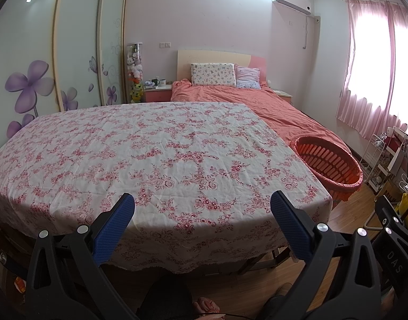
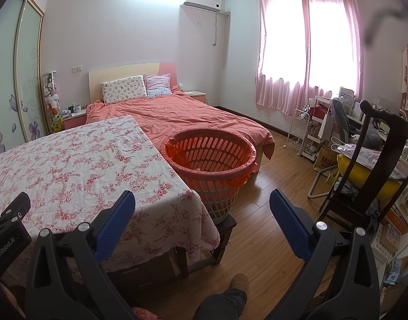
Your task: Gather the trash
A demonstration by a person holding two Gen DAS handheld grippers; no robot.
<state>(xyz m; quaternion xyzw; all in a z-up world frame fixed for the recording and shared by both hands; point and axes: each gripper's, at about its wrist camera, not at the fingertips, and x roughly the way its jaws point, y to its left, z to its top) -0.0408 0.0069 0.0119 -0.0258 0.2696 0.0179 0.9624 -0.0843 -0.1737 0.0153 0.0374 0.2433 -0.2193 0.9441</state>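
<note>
Your left gripper [image 1: 202, 210] and right gripper [image 2: 202, 210]: fingers wide apart, empty; floral bench [image 1: 150, 154] bare; orange basket [image 2: 209, 157] at 12 o'clock

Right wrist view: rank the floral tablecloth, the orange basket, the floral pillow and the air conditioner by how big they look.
1. Floral tablecloth, largest, though it is nearest the camera.
2. Orange basket.
3 and 4. Floral pillow and air conditioner look alike in size, both far off, so I won't rank them.

bed [image 2: 177, 114] beside floral-cloth table [image 1: 150, 146] | pink curtains [image 2: 305, 48] | dark chair [image 2: 369, 160]
</note>
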